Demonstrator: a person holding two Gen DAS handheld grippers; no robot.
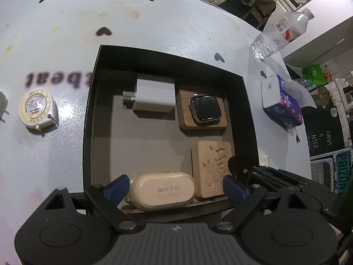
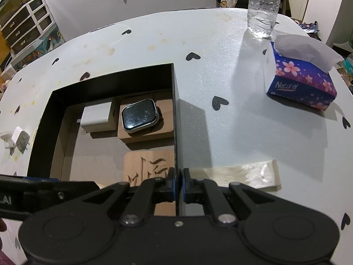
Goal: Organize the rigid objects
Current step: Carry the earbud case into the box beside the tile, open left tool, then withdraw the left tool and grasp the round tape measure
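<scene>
A black open box sits on the white table. Inside lie a white charger, a smartwatch on a wooden block, a carved wooden block and a cream oval case. My left gripper is open, its blue pads either side of the cream case, apart from it. My right gripper is shut on the box's right wall. The right wrist view also shows the charger, the watch and the carved block.
A round tape measure lies left of the box. A white plug adapter lies further left. A water bottle and a blue tissue box stand at the right. A strip of tape lies by the box.
</scene>
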